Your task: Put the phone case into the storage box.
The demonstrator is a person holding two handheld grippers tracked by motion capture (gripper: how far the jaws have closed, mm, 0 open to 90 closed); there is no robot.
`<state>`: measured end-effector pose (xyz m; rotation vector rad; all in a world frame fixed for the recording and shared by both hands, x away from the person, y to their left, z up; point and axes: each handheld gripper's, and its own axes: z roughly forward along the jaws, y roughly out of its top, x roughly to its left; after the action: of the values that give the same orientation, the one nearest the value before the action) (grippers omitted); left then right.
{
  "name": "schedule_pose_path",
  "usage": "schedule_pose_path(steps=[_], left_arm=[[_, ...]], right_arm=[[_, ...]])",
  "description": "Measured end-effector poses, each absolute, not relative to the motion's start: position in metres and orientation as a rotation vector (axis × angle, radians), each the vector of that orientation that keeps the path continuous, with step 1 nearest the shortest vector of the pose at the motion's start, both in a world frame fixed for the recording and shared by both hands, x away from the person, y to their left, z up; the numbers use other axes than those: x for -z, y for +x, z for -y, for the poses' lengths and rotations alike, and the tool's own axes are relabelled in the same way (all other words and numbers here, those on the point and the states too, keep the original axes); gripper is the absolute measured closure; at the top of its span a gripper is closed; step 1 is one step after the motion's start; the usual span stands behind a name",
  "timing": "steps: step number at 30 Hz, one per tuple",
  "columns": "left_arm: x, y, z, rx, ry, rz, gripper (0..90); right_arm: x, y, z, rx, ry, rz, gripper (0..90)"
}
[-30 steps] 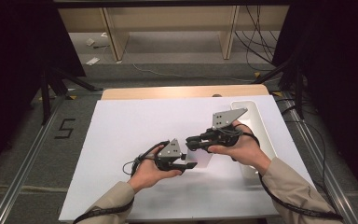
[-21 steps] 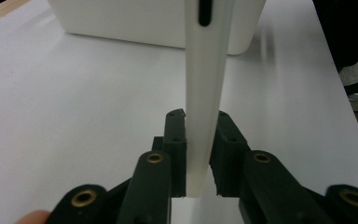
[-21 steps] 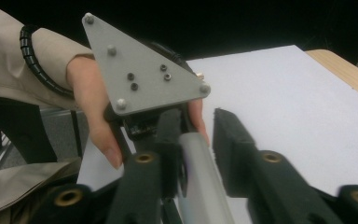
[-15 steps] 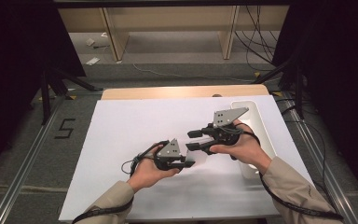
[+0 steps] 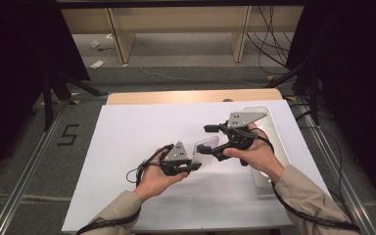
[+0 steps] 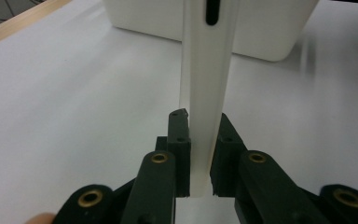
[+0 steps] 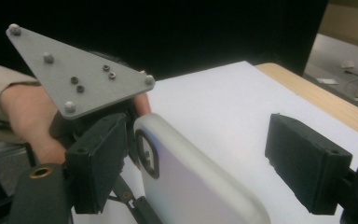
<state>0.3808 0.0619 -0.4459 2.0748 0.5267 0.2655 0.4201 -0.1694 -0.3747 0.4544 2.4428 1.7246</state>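
White sheeting covers the tabletop (image 5: 127,147), with a strip of bare wood showing along its far edge. Near the middle, the left hand-held gripper (image 5: 196,164) pinches a thin, translucent white phone case (image 5: 206,146) by its edge; in the left gripper view the two black jaws press against both faces of the phone case (image 6: 205,93), which stands edge-on between them with a dark slot near its far end. The case is lifted above the sheet, held between the two hands.

The right hand-held gripper (image 5: 208,139) is just right of the case and points left toward it, with its jaws spread wide. In the right gripper view the rounded corner of the phone case (image 7: 191,186), with its oval camera cutout, lies in the gap between those open jaws, closer to the left jaw, and neither jaw clearly clamps it. Beyond it in that view, the left hand (image 7: 23,112) holds its gripper under a grey three-cornered plate (image 7: 79,79).

A white tray (image 5: 274,132) sits on the right side of the tabletop, partly under the right hand (image 5: 254,154).
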Motion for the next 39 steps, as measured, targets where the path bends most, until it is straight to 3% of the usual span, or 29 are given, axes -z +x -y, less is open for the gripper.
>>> schedule_pose_path(steps=[16, 30, 39], left_arm=[[0.439, 0.385, -0.064, -0.327, 1.999, -0.799, 80.3], [0.440, 0.387, -0.058, -0.345, 1.982, -0.869, 80.3], [0.440, 0.386, -0.050, -0.343, 1.988, -0.866, 80.3]], right_arm=[[0.383, 0.420, 0.171, -1.705, 0.647, -2.206, 15.6], [0.390, 0.415, 0.160, -1.685, 0.722, -2.177, 0.4], [0.394, 0.415, 0.155, -1.681, 0.768, -2.154, 0.5]])
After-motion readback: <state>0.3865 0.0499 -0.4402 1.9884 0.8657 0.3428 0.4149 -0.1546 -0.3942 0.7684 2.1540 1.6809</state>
